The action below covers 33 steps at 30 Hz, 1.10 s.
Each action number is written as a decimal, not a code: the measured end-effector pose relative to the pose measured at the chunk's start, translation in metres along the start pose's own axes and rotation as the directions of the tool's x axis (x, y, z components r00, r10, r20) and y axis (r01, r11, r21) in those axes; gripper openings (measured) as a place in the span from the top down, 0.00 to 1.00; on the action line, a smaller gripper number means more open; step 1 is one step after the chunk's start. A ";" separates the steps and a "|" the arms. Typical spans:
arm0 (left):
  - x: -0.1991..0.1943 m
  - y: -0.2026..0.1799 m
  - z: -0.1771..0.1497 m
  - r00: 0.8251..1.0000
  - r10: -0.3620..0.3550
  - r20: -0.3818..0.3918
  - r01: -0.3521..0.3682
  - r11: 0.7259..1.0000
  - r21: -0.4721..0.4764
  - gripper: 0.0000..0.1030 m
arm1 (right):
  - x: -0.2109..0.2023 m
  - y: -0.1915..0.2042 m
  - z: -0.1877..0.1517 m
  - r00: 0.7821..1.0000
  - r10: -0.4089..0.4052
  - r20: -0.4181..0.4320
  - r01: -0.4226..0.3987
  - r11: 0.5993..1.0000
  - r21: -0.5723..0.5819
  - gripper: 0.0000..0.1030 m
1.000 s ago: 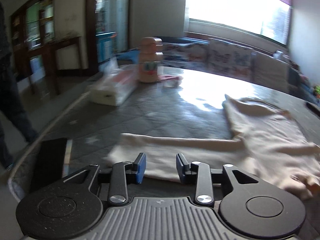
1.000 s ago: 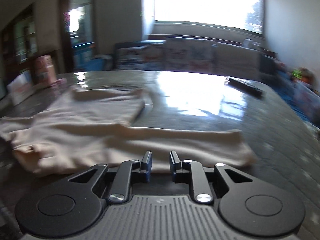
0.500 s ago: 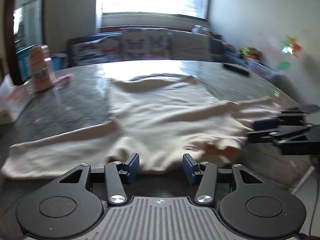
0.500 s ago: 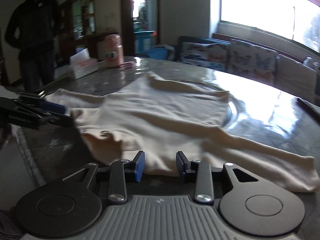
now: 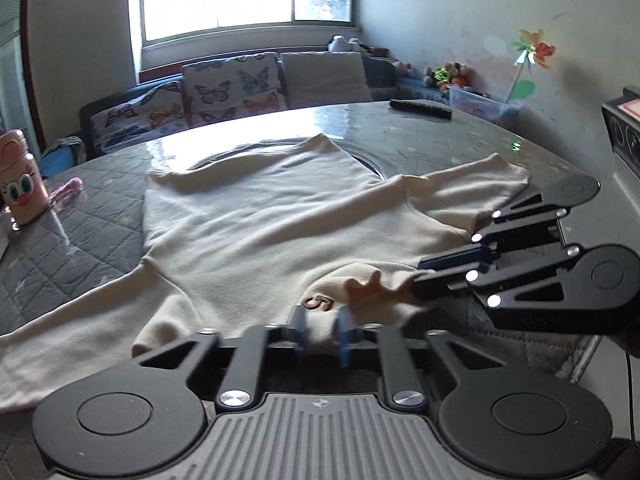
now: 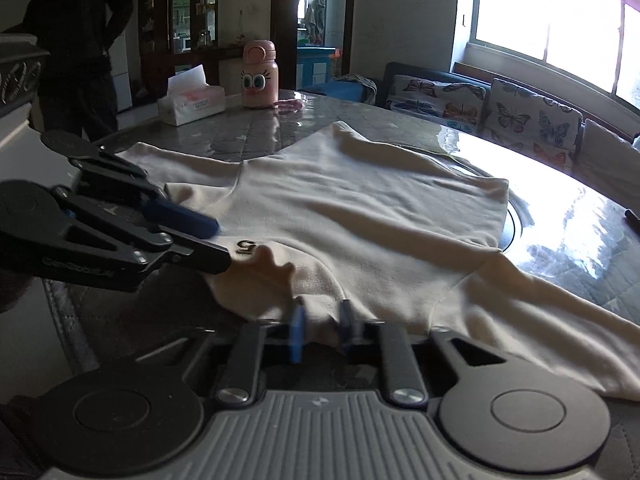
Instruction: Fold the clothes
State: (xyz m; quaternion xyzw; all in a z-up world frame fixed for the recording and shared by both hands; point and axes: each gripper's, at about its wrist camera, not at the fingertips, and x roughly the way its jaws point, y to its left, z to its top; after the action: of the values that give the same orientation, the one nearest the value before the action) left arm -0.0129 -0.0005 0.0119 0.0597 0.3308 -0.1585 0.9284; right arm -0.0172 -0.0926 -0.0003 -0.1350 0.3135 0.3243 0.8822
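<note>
So from the left wrist view, the left gripper (image 5: 321, 332) has its blue pads narrowed onto a bunched bit of the cream long-sleeved fleece top (image 5: 256, 216), right at the near hem by a small brown embroidered mark (image 5: 318, 302). The top lies flat on the round grey quilted table (image 5: 80, 220), sleeves out toward 3 and 9 o'clock. Worry here: such a thin pinch could slip once lifted.

Right wrist view: the right gripper (image 6: 322, 330) is closed down on the hem too, with the other tongs at 9 o'clock nearly touching. They could knock together or drag the cloth crooked. Only container-ish stuff: white tissue box (image 6: 191, 101) with a tissue poking out, and a closed pink cartoon-face bottle (image 6: 259, 76)
</note>
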 end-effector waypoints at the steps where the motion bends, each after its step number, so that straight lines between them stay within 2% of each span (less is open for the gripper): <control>1: -0.001 0.000 0.000 1.000 -0.006 0.000 0.006 1.000 0.003 0.95 | -0.002 0.001 0.000 1.000 -0.005 0.000 0.005 1.000 -0.006 0.93; 10: -0.012 0.004 -0.007 0.997 -0.063 -0.048 0.064 0.998 0.024 0.96 | -0.020 0.006 -0.007 0.998 0.044 -0.034 -0.046 0.998 -0.044 0.92; 13: -0.024 0.009 -0.002 0.997 -0.069 -0.030 0.070 0.997 0.022 0.94 | -0.030 0.001 -0.004 0.997 0.079 -0.027 -0.079 0.997 -0.012 0.84; 16: -0.039 0.018 0.007 0.998 -0.060 0.017 0.059 0.998 0.028 0.92 | -0.045 -0.009 0.001 0.996 0.091 0.006 -0.091 0.996 0.012 0.84; 18: -0.041 0.024 0.014 0.999 -0.030 0.041 0.029 0.999 0.016 0.90 | -0.050 -0.020 0.006 0.997 0.069 0.023 -0.070 0.997 0.038 0.84; 23: -0.030 0.060 0.016 0.997 0.076 0.032 -0.073 0.992 -0.102 0.90 | -0.046 -0.067 0.008 0.996 -0.078 0.046 0.071 0.989 0.130 0.83; 27: -0.027 0.101 0.002 0.981 0.193 -0.021 -0.193 0.957 -0.216 0.90 | -0.039 -0.112 -0.002 0.978 -0.209 0.018 0.199 0.955 0.221 0.83; 33: -0.034 0.168 -0.024 0.931 0.348 -0.114 -0.364 0.852 -0.377 0.90 | -0.034 -0.170 -0.025 0.939 -0.340 -0.041 0.333 0.879 0.341 0.82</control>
State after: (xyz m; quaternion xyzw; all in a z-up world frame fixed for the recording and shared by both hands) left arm 0.0041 0.1717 0.0155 -0.0636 0.3581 0.0867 0.9275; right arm 0.0628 -0.2476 0.0085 -0.0283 0.3279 0.1077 0.9381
